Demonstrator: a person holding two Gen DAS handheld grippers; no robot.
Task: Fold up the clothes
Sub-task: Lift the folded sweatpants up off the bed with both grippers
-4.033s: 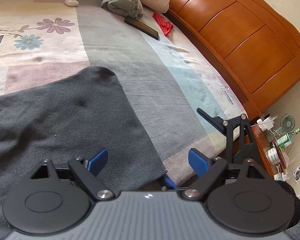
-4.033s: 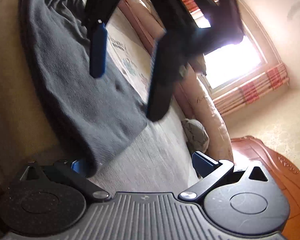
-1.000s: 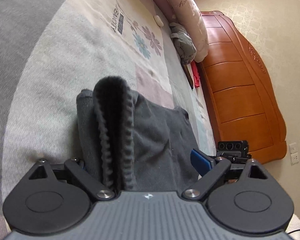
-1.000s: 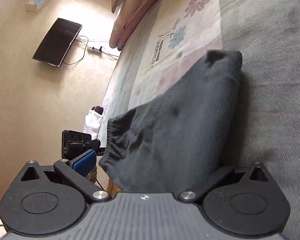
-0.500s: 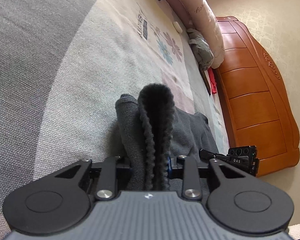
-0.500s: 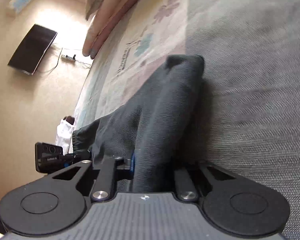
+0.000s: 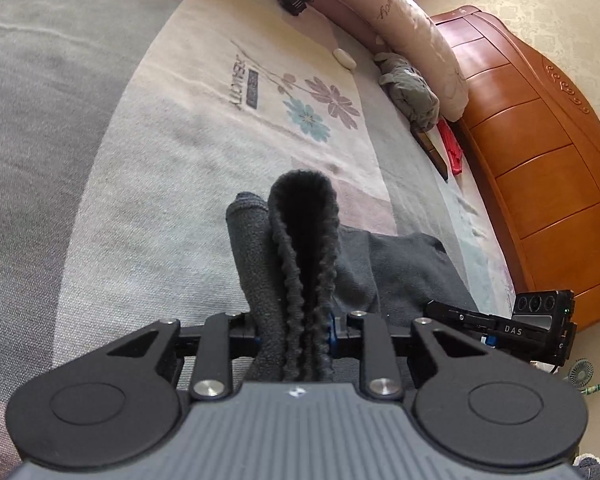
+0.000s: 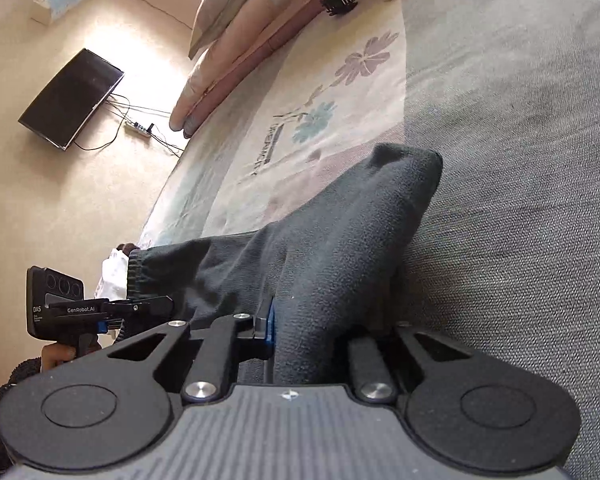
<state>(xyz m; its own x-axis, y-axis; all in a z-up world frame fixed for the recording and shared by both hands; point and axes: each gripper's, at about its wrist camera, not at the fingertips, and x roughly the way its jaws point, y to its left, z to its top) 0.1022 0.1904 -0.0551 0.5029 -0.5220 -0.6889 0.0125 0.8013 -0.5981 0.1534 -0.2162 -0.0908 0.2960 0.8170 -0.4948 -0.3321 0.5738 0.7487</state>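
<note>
Both grippers held low over the patchwork floral bedspread [image 7: 172, 128]. Left gripper [image 7: 296, 330] clamped on the ribbed elastic waistband of the dark grey fleece garment [image 7: 400, 268]; right gripper [image 8: 312, 332] pinched on its opposite end. Garment lies bunched on the bed between them. Right inner pad hidden by cloth.
</note>
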